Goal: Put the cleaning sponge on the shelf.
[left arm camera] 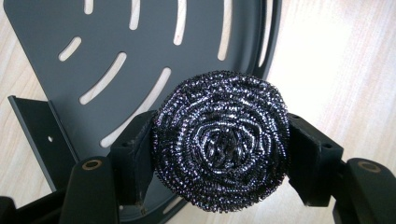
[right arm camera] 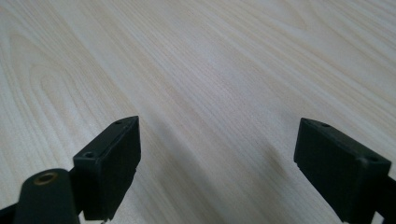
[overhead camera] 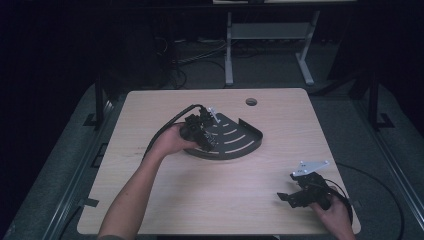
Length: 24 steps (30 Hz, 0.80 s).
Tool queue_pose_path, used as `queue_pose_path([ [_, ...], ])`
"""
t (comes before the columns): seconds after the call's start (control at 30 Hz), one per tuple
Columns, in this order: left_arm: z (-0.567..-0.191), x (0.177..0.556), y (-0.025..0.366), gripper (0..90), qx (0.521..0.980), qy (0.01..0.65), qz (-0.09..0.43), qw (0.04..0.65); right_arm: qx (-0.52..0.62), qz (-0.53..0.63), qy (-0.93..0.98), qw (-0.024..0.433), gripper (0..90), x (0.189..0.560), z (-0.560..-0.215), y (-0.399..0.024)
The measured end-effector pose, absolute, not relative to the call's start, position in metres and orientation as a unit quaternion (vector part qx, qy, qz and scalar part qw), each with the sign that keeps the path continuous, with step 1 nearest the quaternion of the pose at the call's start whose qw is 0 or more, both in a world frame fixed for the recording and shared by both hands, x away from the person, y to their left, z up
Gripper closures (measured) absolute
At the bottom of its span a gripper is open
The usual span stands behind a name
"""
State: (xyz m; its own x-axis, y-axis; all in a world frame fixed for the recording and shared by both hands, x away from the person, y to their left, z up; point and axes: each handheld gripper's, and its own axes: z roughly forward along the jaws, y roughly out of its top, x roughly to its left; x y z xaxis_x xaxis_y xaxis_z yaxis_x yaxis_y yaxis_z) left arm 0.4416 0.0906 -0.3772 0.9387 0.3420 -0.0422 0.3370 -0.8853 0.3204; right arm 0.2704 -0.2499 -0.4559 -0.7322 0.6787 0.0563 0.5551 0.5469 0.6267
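A round steel-wool scourer (left arm camera: 220,140) sits squeezed between the two black pads of my left gripper (left arm camera: 219,156), which is shut on it. It hangs over the near edge of a dark slotted quarter-round tray (left arm camera: 56,23). In the high view my left gripper (overhead camera: 206,136) is over the left part of that tray (overhead camera: 247,142) at the table's middle. My right gripper (overhead camera: 287,196) rests low near the table's front right corner. Its jaws (right arm camera: 217,163) stand wide open over bare wood, nothing between them.
The light wooden table (overhead camera: 175,195) has a round cable hole (overhead camera: 251,102) at its far edge. The tray has a raised wall (overhead camera: 250,125) on its right side. Cables trail from both grippers. Dark floor and desk legs lie beyond the table.
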Motion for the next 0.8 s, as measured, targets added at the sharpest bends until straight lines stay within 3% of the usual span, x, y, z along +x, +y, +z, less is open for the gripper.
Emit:
queue_pose_path([
  [0.8, -0.399, 0.467, 0.089, 32.4, 0.965, 0.206, 0.006, 0.163, 0.355, 0.323, 0.872, 0.098, 14.4, 0.270, -0.455, -0.253],
])
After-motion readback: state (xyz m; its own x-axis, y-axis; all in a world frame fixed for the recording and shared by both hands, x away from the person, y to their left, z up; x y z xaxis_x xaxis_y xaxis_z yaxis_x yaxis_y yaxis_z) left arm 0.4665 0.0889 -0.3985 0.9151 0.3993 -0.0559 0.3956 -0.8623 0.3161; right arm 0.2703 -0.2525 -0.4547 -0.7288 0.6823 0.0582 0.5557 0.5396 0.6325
